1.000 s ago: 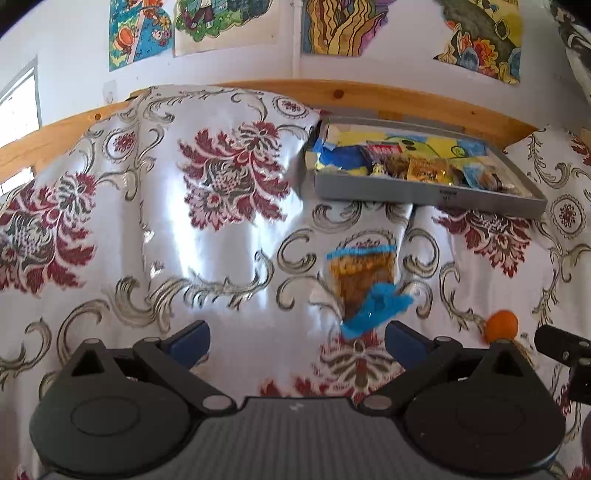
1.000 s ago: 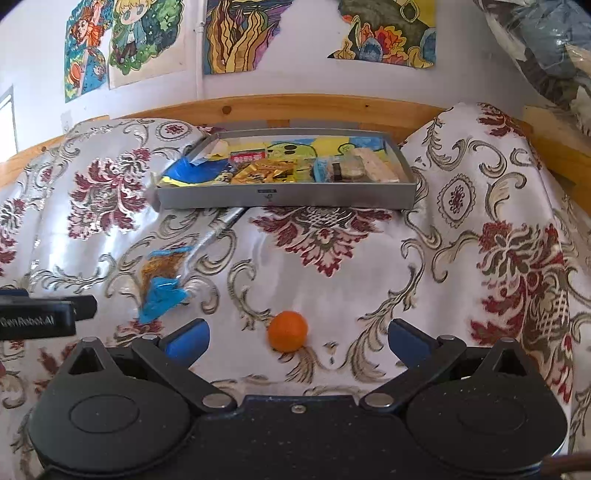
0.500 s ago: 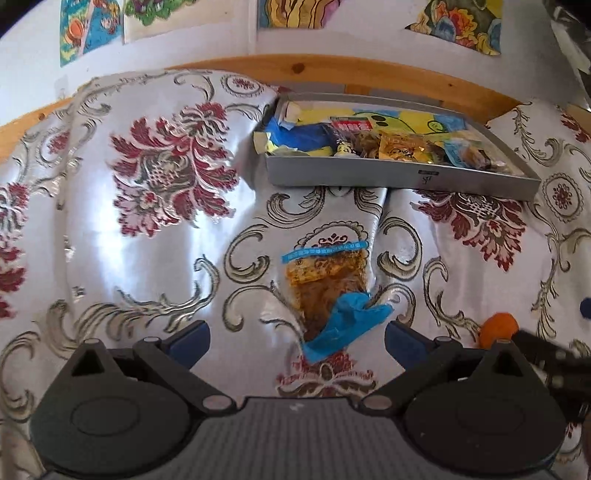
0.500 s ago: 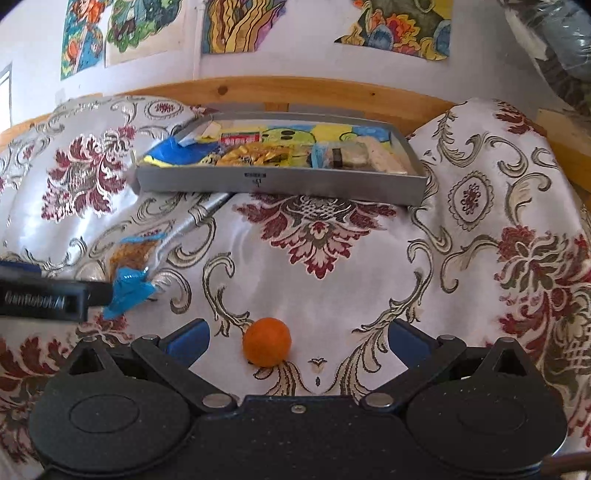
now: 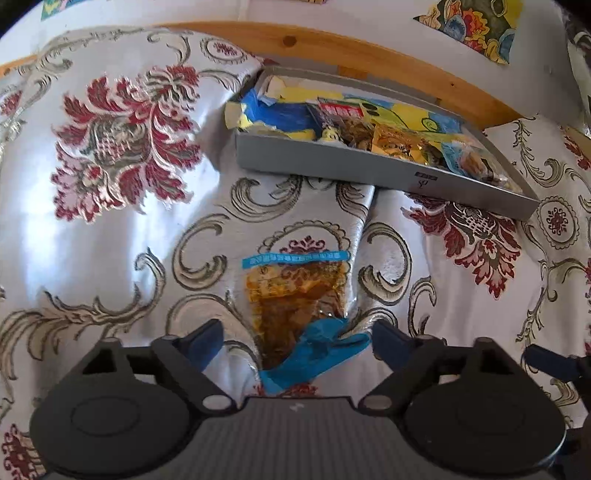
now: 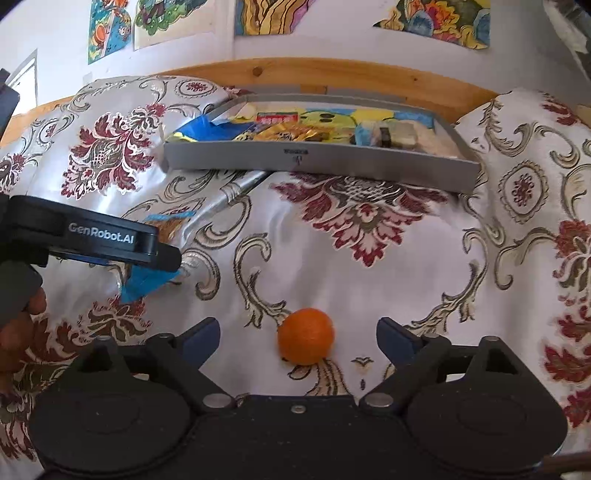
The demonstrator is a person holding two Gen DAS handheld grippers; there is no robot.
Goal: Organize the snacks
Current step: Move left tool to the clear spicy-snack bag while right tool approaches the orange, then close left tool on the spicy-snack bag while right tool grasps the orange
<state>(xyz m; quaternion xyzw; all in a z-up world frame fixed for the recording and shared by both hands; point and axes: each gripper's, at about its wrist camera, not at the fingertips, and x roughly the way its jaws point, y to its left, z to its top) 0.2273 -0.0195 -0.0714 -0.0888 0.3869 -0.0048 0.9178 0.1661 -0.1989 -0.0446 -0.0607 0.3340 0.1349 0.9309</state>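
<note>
Satin cloth (image 6: pixel 388 266), white with maroon flowers and grey-gold scrolls, covers the whole surface, rumpled into folds. A wooden rail (image 6: pixel 332 75) runs behind it under a white wall hung with bright drawings (image 6: pixel 273 14). The grey tray (image 6: pixel 317 158) of snacks sits at 12 o'clock. The left gripper (image 5: pixel 297 338) is spread wide around the blue end of a snack packet (image 5: pixel 295 291), perhaps just off it. The right gripper (image 6: pixel 297 336) is also released, an orange ball (image 6: pixel 306 336) between its fingers.

We note bright daylight, glare on the shiny cloth (image 5: pixel 110 236), and strong fisheye bending at edges.
</note>
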